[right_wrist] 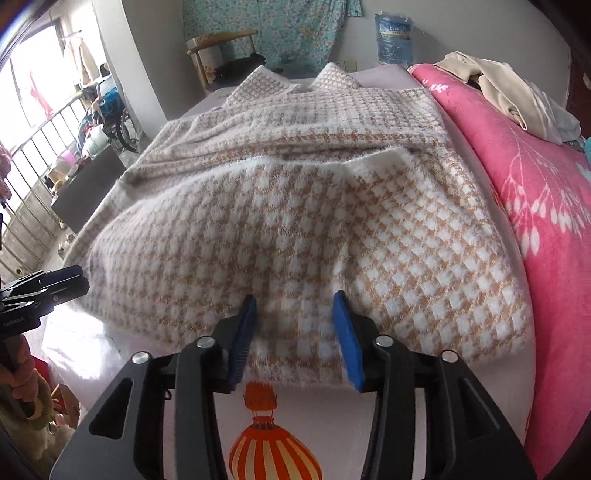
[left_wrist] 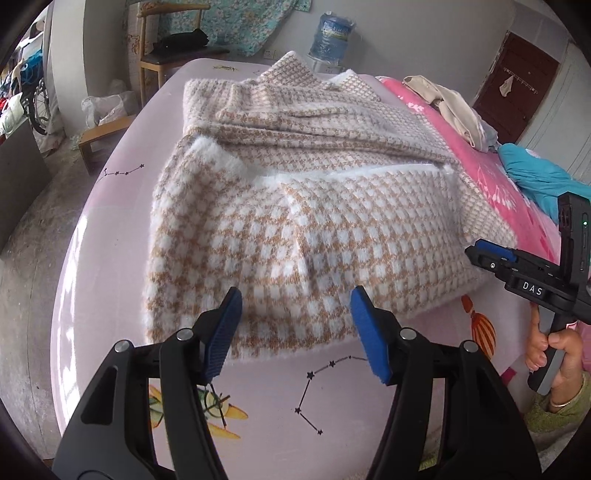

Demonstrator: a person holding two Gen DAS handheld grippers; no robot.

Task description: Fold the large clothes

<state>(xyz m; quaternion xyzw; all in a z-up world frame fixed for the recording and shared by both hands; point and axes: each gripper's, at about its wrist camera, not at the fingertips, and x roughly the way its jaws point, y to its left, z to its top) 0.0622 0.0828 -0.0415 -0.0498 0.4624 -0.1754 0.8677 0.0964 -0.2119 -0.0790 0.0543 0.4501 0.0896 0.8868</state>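
The checked garment (left_wrist: 295, 206) is folding over itself, so its lower layers and most of the sleeves are staying hidden underneath. Its far collar end is curling over the bed's far edge and blurring out in the right wrist view. The near hem between the right gripper's fingers (right_wrist: 351, 339) is smearing a bit, so I can't tell whether the pads are touching the cloth. The right gripper (left_wrist: 491, 258) is getting cut off at the right edge of the left wrist view, and the hand (left_wrist: 554, 354) holding it is only half showing. The left gripper (right_wrist: 66, 280) is barely poking in at the left edge of the right wrist view. The label on the water bottle (left_wrist: 332, 33) is too small to read.
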